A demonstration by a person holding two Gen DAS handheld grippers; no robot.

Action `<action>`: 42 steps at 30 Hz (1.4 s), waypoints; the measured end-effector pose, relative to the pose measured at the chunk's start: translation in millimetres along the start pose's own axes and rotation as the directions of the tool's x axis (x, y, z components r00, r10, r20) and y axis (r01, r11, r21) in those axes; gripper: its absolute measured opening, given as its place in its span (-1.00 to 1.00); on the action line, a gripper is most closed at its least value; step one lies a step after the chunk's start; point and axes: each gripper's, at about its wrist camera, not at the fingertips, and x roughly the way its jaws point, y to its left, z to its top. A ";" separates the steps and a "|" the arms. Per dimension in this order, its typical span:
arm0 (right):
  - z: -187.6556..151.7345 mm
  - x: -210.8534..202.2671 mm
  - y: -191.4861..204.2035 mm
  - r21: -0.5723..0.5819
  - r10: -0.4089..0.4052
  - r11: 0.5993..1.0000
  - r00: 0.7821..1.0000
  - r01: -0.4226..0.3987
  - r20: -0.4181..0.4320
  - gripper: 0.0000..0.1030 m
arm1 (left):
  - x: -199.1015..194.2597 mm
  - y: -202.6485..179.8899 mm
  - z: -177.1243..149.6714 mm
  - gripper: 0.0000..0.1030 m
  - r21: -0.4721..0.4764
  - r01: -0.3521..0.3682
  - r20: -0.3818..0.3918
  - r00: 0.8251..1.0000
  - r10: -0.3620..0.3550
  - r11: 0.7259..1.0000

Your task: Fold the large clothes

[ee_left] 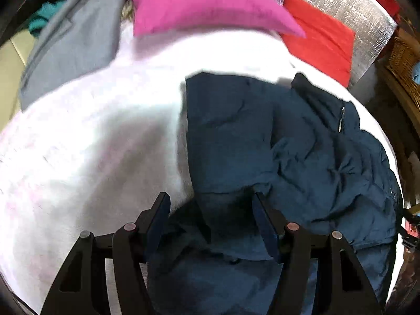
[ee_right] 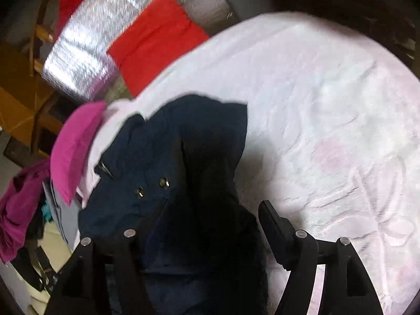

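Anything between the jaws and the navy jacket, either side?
Nothing visible. The navy jacket fabric already lies between the left gripper jaws, and bunches directly under the right gripper, whose jaws stand apart. Only the white bedsheet surrounds it.

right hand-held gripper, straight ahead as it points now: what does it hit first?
Most likely the navy jacket. The right hand-held gripper has open jaws, and the dark fabric fills the gap and runs on ahead of it over the white bedsheet. Depth is unclear; it may already be touching.

A white-sheeted bed carries a navy jacket and, apparently, a pink pillow.
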 end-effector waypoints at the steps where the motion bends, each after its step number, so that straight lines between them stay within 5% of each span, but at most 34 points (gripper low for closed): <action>1: -1.8 8.4 2.6 -0.018 -0.008 1.000 1.000 0.007 -0.027 0.40 | 2.4 1.6 -1.2 0.27 -0.005 0.003 -0.007 1.000 -0.003 1.000; 3: -8.3 17.9 9.8 -0.069 -0.049 0.997 0.998 0.046 -0.042 -0.07 | 1.3 4.4 -1.2 0.27 -0.015 0.013 -0.010 1.000 -0.013 1.000; 7: -12.0 0.1 29.0 -0.152 -0.059 0.986 0.997 0.064 0.043 -0.39 | -9.0 3.0 1.9 0.27 -0.008 0.031 0.036 0.999 -0.031 0.999; 9: -13.7 -7.8 34.1 -0.173 -0.049 0.983 0.995 0.063 0.086 -0.39 | -5.9 0.6 1.0 0.27 0.005 0.001 0.033 0.999 -0.001 1.000; 11: -14.6 3.5 27.2 -0.156 -0.082 0.984 0.996 0.087 0.037 -0.38 | 6.2 0.8 -1.8 0.31 0.010 -0.008 -0.011 1.000 0.009 1.000; 18: -6.5 -3.6 14.3 -0.084 -0.031 0.996 0.999 0.030 -0.013 0.06 | -3.5 10.1 -2.2 0.34 -0.011 0.016 0.002 1.000 -0.016 1.000; 27: -14.1 -40.9 -17.4 -0.016 0.022 1.000 0.999 -0.021 0.045 0.09 | -47.2 33.3 -29.5 0.34 0.026 -0.001 0.057 0.998 -0.001 1.000; 31: -27.3 -57.9 -29.4 0.016 0.056 0.998 0.997 -0.057 0.056 0.09 | -60.6 49.0 -48.6 0.35 0.018 -0.023 0.065 0.998 0.021 1.000; 42: -86.2 -92.0 -50.6 0.025 0.171 0.985 0.985 -0.172 0.028 0.09 | -99.5 87.3 -142.8 0.35 -0.004 0.085 -0.009 0.996 -0.085 0.996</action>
